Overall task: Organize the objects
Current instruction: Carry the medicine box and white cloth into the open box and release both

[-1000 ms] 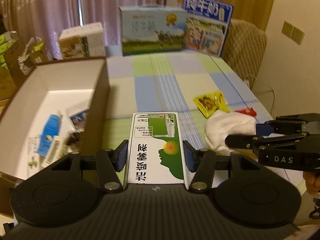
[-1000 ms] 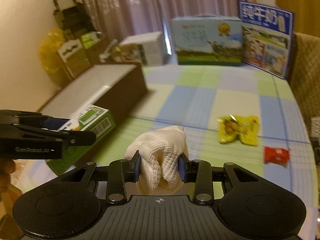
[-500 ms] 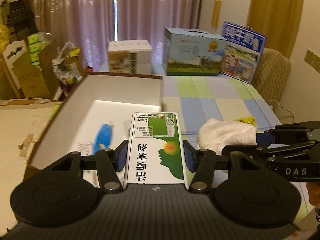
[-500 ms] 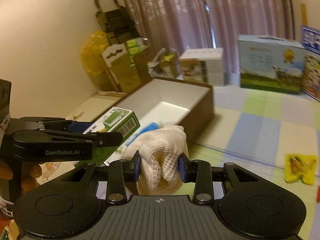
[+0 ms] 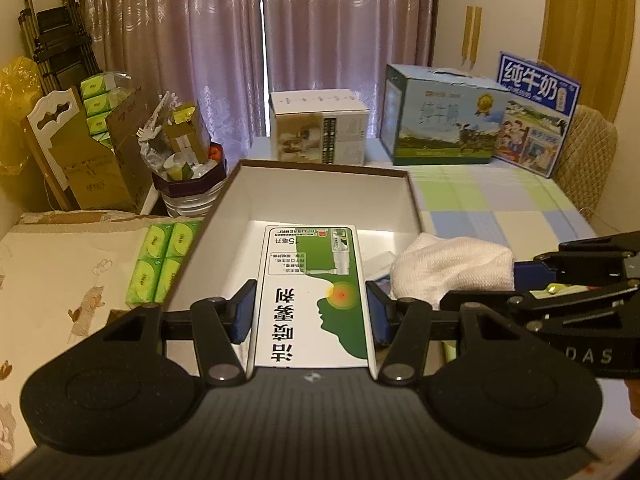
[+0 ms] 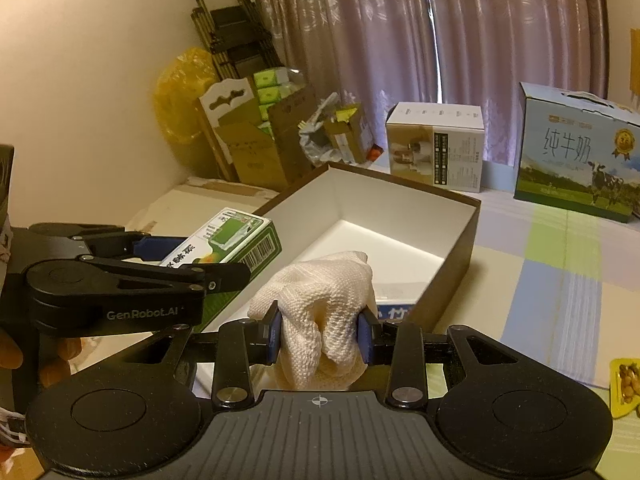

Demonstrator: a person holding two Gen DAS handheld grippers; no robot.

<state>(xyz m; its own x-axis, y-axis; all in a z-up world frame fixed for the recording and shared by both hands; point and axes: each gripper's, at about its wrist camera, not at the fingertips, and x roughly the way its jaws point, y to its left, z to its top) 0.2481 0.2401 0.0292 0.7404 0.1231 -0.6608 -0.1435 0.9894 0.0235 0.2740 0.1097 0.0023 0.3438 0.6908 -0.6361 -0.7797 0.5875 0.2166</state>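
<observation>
Now we hold the left gripper [image 5: 311, 312] with its blue pads pressed against both long sides of a green-and-white medicine box [image 5: 314, 296], so the jaws stand as wide as the box and no wider. The box lies flat between the fingers and hangs over the open storage box [image 5: 412, 200], whose white inside shows beyond it. Our right gripper [image 6: 320, 334] pinches a bunched white knitted cloth [image 6: 324, 304], which bulges above and below the pads; its jaws are drawn in close around the fabric. The cloth is likewise over the near end of the storage box, just beside the medicine box. A blue-labelled package [image 6: 394, 314] lies in the box beneath the cloth. On the checked tablecloth [image 6: 560, 280] to the right sits a yellow snack packet [image 6: 626, 384], well apart from both grippers.
</observation>
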